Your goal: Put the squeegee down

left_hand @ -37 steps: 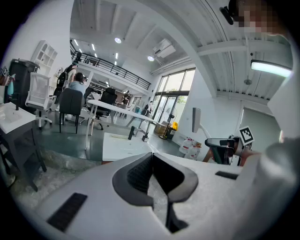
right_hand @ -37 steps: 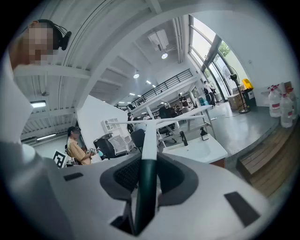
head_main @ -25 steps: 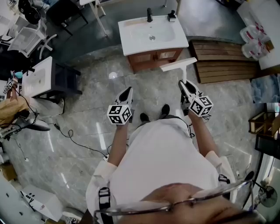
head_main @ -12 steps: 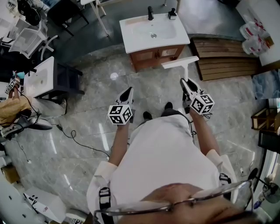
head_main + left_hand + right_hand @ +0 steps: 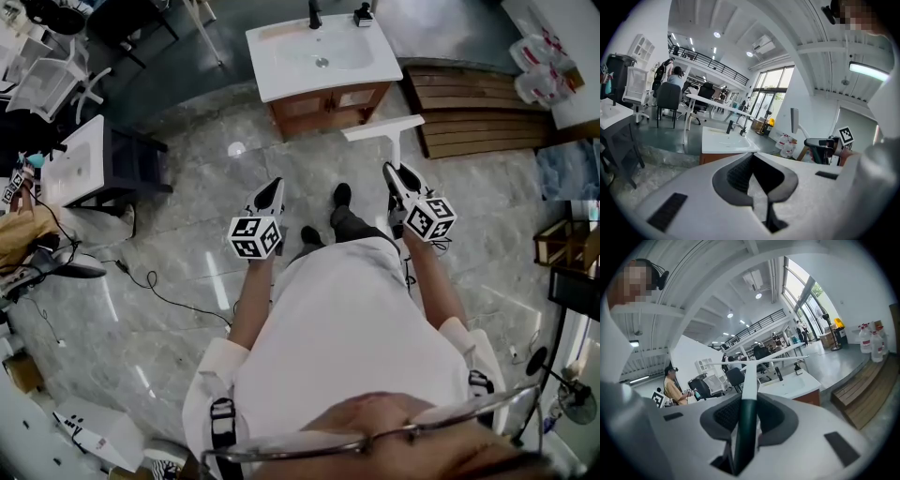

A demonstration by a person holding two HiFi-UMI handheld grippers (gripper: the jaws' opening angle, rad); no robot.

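Observation:
The squeegee [image 5: 384, 130] has a long white blade and a dark green handle. My right gripper [image 5: 393, 175] is shut on that handle, holding it above the floor with the blade pointing away towards the vanity. In the right gripper view the handle [image 5: 746, 423] runs up between the pads to the white shaft and the blade [image 5: 764, 363]. My left gripper [image 5: 271, 190] hangs beside it at the same height, jaws together and empty. The left gripper view shows its pads [image 5: 740, 174] meeting with nothing between them, and the squeegee [image 5: 794, 121] off to the right.
A white sink vanity [image 5: 281, 75] on a wooden cabinet stands straight ahead. A wooden slatted platform [image 5: 473, 112] lies to its right, with plastic bottles [image 5: 539, 80] beyond. A smaller sink stand [image 5: 80, 169] and a floor cable [image 5: 150, 283] are on the left. The person's shoes are below the grippers.
One of the person's feet has stepped forward towards the vanity and the view has shifted slightly. Both grippers keep their pose, and the squeegee stays held.

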